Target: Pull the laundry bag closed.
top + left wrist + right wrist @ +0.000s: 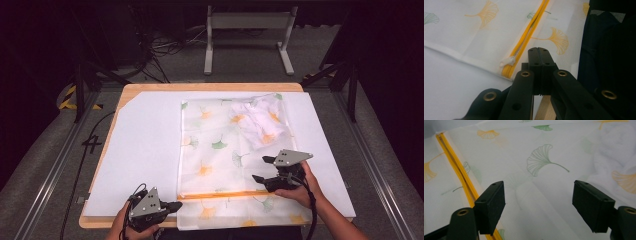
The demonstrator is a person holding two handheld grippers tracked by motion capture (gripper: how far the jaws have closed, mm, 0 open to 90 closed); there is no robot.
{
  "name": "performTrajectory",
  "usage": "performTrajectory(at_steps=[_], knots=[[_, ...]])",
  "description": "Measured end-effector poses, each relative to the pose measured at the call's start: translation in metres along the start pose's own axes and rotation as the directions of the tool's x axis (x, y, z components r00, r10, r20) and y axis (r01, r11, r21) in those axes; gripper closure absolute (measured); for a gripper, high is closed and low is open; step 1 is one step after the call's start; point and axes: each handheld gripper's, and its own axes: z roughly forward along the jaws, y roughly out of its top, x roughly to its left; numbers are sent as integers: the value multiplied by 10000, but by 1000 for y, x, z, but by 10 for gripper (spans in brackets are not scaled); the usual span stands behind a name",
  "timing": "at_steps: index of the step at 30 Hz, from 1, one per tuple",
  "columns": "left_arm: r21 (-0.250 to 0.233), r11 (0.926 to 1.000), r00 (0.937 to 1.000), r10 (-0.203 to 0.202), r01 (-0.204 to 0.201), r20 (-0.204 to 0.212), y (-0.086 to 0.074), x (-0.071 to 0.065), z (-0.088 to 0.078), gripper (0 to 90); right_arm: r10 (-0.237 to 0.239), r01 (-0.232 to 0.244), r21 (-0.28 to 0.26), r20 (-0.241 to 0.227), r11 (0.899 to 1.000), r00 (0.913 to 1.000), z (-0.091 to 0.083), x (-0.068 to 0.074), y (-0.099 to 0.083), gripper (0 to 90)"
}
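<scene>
White mesh laundry bag (225,150) printed with ginkgo leaves flat on table (145,145), yellow zipper (220,195) across its near end, left gripper (172,206) jaws together at bag's corner beside zipper pull (507,61), right gripper (265,169) jaws apart above fabric.

A wooden table (125,95) is seen in the middle of a dim room, its top largely covered by a white sheet (145,145), and grey carpet (35,180) is laid on the floor around it. Metal rails (55,165) are run along the floor at the left and right of the table, and yellow-and-black tape (67,97) is stuck down at the far left. At the far side a white metal frame (247,22) is stood on the carpet beside a tangle of cables (160,47), with the walls lost in darkness.
</scene>
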Motion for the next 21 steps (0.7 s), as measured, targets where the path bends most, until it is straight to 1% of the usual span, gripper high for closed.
performTrajectory(at_steps=[1,2,4,5,6,7,8,9,10,11,12,13,14,16,17,19,21], knots=[[70,10000,10000,43,-43,3,0,0,1,900,-110,111,34,-107,9999,9999,3,2,2,286],[86,10000,10000,34,-34,93,-1,-1,2,900,-112,113,45,-236,9999,9997,6,4,3,290],[125,9999,9999,11,-12,124,-1,-1,3,900,-206,218,213,-566,9995,9982,16,9,7,293],[203,9998,9999,-2,-1,128,-1,-2,5,900,-244,264,233,-818,9994,9963,23,13,10,313],[188,9998,9999,20,-23,168,-1,-2,6,900,-303,328,249,-963,9992,9949,26,15,13,322],[226,9997,9999,26,-30,170,-1,-3,7,900,-472,511,303,-1171,9982,9920,31,20,18,329],[226,9997,9999,26,-30,170,-1,-3,7,900,-691,732,281,-1250,9969,9898,35,24,22,336],[264,9996,9997,46,-52,233,-1,-3,8,900,-844,909,376,-1473,9952,9855,40,29,28,343],[378,9992,9996,106,-116,268,-1,-5,11,900,-949,1029,420,-1605,9938,9825,43,32,31,347],[459,9988,9995,151,-164,285,-2,-5,12,898,-1189,1283,471,-1663,9906,9789,48,36,35,351],[459,9988,9995,151,-164,285,-2,-5,12,897,-1334,1436,457,-1780,9886,9749,51,40,39,360],[596,9979,9992,229,-247,320,-2,-6,13,895,-1353,1461,420,-1950,9884,9714,55,43,43,364],[776,9967,9994,240,-258,247,-3,-6,16,893,-1396,1519,452,-2055,9874,9686,59,46,47,368],[865,9957,9993,301,-318,201,-3,-6,17,897,-1506,1642,439,-2222,9854,9633,64,51,52,372],[865,9957,9993,301,-318,201,-3,-6,17,899,-1506,1642,439,-2222,9854,9633,64,51,52,372],[914,9954,9995,268,-284,191,-4,-6,18,900,-1646,1804,439,-2438,9826,9558,71,57,58,371],[988,9947,9995,274,-287,144,-5,-6,18,900,-1704,1918,490,-2845,9802,9434,77,63,63,371]])
